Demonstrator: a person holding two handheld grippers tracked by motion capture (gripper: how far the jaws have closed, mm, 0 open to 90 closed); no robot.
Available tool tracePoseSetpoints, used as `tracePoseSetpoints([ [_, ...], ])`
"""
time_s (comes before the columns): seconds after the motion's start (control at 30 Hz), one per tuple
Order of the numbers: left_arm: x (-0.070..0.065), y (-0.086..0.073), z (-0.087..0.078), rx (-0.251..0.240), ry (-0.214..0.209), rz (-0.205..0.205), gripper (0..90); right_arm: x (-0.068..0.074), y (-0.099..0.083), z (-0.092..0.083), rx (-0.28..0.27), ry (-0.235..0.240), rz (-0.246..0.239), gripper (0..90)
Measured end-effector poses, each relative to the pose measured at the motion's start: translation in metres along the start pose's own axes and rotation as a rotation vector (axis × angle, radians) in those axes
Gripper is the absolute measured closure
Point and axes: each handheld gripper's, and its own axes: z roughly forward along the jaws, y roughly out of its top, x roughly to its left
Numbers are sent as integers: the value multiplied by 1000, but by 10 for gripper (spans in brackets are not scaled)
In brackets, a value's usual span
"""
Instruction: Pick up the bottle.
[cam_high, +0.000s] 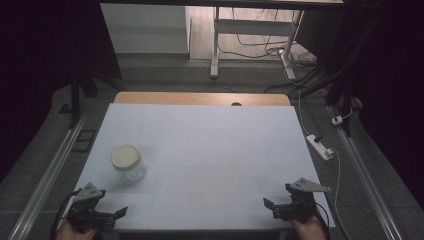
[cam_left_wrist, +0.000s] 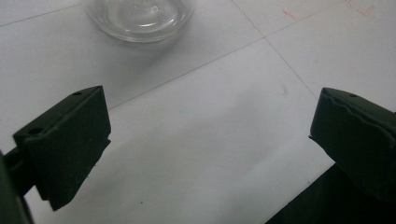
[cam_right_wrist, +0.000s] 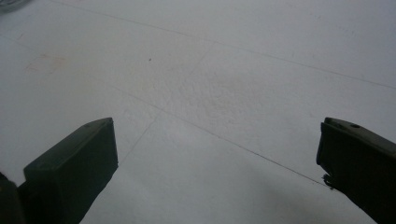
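White board covers the table (cam_high: 200, 145), and a clear glass jar (cam_high: 128, 164) with a cream lid stands upright toward its left edge, a little in from the near-left corner. Both grippers rest at the near edge with jaws spread wide and nothing between them: the left gripper (cam_high: 112, 214) near the jar, whose base (cam_left_wrist: 138, 18) lies just ahead of its jaws, the right gripper (cam_high: 271, 205) well apart by the near-right corner. To take the jar cleanly, I judge the left gripper should come in level and straddle the glass body below the lid before closing.
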Motion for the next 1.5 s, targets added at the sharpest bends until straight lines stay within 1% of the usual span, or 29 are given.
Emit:
tracePoseSetpoints([
  [0.07,0,0,0,4,-4,-5,0,0,0,0,2,10,0,0],
  [0.23,3,-1,-1,-4,-21,-19,0,1,0,1,7,13,-15,0],
  [0.3,3,-1,-1,-5,-21,-25,0,1,0,1,9,15,-20,0],
  [0.43,3,0,-1,-3,-26,-23,0,3,1,2,22,22,-38,0],
  [0.63,2,0,0,4,-15,-14,0,3,1,3,31,33,-49,0],
  [0.87,1,1,1,9,-5,-20,0,3,1,4,36,36,-50,0],
  [0.97,1,1,0,3,11,-10,0,3,1,4,36,36,-49,0],
  [1.13,-1,3,1,0,40,-9,0,3,1,5,42,38,-51,0],
  [1.27,-1,5,2,3,68,-24,0,4,1,5,44,44,-58,0],
  [1.33,0,6,2,1,65,-29,0,5,2,5,49,44,-64,0],
  [1.4,1,7,2,-5,53,-31,0,5,2,5,51,44,-65,0],
  [1.5,2,9,0,-18,56,-17,0,5,2,6,54,45,-66,0],
])
